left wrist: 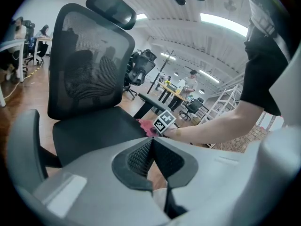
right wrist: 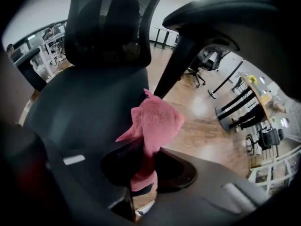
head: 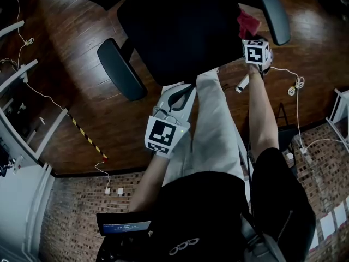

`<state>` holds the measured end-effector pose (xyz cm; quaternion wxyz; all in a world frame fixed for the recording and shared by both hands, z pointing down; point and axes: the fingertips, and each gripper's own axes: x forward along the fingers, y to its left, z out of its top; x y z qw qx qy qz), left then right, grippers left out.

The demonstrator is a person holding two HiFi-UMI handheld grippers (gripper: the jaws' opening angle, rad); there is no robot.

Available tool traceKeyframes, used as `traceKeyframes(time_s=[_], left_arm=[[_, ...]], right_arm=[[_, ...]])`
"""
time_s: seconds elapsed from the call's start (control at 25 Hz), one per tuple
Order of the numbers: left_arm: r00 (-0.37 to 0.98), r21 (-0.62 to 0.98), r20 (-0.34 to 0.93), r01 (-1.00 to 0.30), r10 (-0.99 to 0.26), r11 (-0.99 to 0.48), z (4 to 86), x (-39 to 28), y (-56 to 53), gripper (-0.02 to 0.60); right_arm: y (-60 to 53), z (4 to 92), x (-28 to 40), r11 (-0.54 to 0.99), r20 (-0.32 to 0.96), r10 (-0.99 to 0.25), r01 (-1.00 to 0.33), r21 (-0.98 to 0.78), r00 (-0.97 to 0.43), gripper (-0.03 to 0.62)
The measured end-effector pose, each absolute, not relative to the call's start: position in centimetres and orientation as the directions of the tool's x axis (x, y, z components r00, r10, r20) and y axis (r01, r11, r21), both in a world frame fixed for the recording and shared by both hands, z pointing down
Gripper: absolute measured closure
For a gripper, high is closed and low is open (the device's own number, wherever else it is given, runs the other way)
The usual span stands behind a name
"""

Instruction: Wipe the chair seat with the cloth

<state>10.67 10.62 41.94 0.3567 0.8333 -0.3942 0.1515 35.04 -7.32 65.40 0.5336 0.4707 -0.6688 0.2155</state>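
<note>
Cloth (right wrist: 154,124), pink and bunched, is pinched between the jaws of the right gripper (right wrist: 141,160), which are closed tight on its lower folds while the rest stands up past the tips. It sits at the right edge of the black chair seat (head: 180,31), just beside the armrest (head: 272,10) on that side; whether it presses on the seat fabric cannot be told. The left gripper (left wrist: 150,147) hovers off the seat's front edge, jaws together with nothing between them. Judging by this, the cloth is in hand and brought to the seat, but the broad middle and left of the seat lie away from it, so most of the wiping looks yet to be done.
</note>
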Motion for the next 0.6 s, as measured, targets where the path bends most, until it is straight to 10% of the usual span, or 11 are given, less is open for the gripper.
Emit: traceKeyframes(time_s=[0.6], left_arm=[[0.624, 0.469, 0.531, -0.78, -0.574, -0.414, 41.9, 9.8, 12.2, 0.589]], right_arm=[[2.0, 69.3, 21.1, 0.641, 0.958, -0.197, -0.767, -0.034, -0.207, 0.525]])
